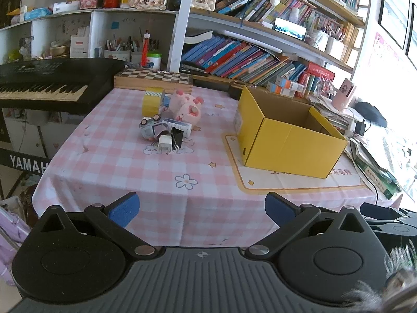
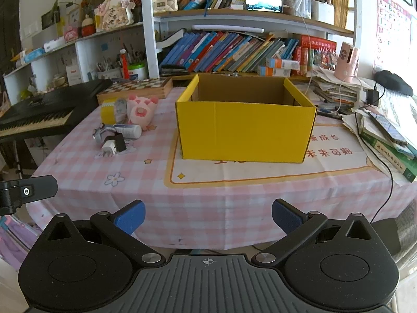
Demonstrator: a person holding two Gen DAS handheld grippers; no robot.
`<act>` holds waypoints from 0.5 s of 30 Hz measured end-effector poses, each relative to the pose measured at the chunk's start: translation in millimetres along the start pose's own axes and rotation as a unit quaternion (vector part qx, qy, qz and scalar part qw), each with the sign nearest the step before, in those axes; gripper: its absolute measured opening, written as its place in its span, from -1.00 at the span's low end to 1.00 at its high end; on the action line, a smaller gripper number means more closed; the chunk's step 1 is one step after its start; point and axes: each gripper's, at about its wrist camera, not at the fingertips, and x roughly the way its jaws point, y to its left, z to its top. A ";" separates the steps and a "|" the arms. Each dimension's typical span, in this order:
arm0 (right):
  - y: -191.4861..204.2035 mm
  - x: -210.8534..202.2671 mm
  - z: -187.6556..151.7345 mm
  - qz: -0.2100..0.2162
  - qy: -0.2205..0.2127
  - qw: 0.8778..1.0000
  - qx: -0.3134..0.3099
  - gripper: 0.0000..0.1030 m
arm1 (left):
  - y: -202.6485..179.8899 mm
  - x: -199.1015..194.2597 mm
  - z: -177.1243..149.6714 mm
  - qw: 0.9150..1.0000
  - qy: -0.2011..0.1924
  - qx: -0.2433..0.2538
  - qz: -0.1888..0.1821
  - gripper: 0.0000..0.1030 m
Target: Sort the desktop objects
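An open yellow cardboard box [image 1: 286, 135] [image 2: 245, 130] stands on the pink checked tablecloth [image 1: 125, 167] [image 2: 146, 198], and its inside looks empty. Left of it lies a small heap: a pink plush pig [image 1: 186, 105] [image 2: 142, 109], a yellow tape roll [image 1: 152, 100] [image 2: 108, 110], a toy car [image 1: 149, 127] [image 2: 101, 131], a white tube [image 1: 177, 126] [image 2: 129, 130], a black binder clip [image 1: 177, 135] [image 2: 120, 142] and a white charger plug [image 1: 164, 144] [image 2: 108, 149]. My left gripper [image 1: 200, 210] and right gripper [image 2: 207, 216] are open and empty, back at the table's near edge.
A black Yamaha keyboard [image 1: 47, 86] [image 2: 39, 114] stands at the left. A chessboard box [image 1: 153, 78] [image 2: 135, 88] lies behind the heap. Shelves of books [image 1: 242, 57] [image 2: 229, 52] line the back. Stacked books and papers with cables [image 2: 383, 135] crowd the right edge.
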 end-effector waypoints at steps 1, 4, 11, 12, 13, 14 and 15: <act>-0.2 -0.2 0.7 0.000 0.000 1.000 0.000 1.00 | -0.2 0.2 -0.2 1.000 0.001 0.000 0.001 1.00; 0.0 -0.4 1.0 0.000 0.000 1.000 -0.001 1.00 | -0.5 0.1 0.4 1.000 0.002 0.000 0.002 1.00; 0.7 -0.5 0.3 0.000 0.000 1.000 -0.001 1.00 | 1.0 1.1 -0.3 1.000 0.004 0.000 0.004 1.00; 0.8 -0.3 0.5 0.000 0.000 1.000 -0.001 1.00 | 1.2 1.2 -0.5 1.000 0.004 0.000 0.004 1.00; 0.9 -0.4 0.1 0.000 0.000 1.000 -0.001 1.00 | 1.1 1.2 -0.5 1.000 0.004 0.000 0.004 1.00; 1.0 -0.3 0.0 0.000 0.000 1.000 -0.001 1.00 | 1.0 1.2 -0.4 1.000 0.004 0.000 0.004 1.00; 1.2 -0.3 -0.1 0.000 0.000 1.000 -0.001 1.00 | 1.0 1.3 -0.4 1.000 0.004 0.000 0.004 1.00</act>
